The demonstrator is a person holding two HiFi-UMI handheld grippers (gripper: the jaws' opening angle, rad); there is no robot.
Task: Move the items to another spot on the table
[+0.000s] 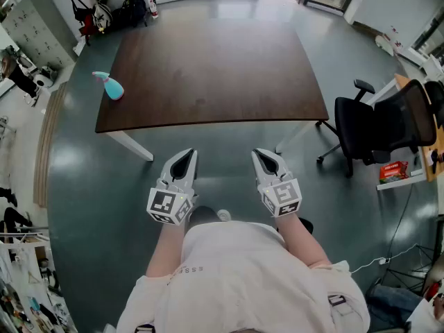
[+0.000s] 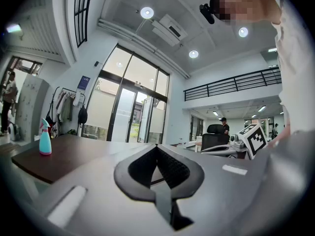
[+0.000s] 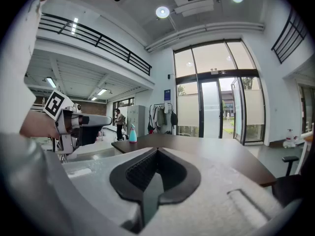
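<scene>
A turquoise spray bottle [image 1: 111, 87] with a pink top stands at the far left edge of the dark brown table [image 1: 215, 75]; it also shows in the left gripper view as the bottle [image 2: 45, 139] and in the right gripper view as the bottle [image 3: 132, 133]. My left gripper [image 1: 185, 155] and right gripper [image 1: 263, 154] hang side by side short of the table's near edge, above the floor. Both are shut with nothing between their jaws, as the left gripper [image 2: 157, 147] and the right gripper [image 3: 156, 151] show close up.
A black office chair [image 1: 378, 127] stands right of the table beside a desk edge [image 1: 433, 151]. A white table leg [image 1: 130, 144] stands below the near left corner. A coat rack [image 1: 90, 9] and lockers line the far left. A person [image 3: 119, 123] stands in the background.
</scene>
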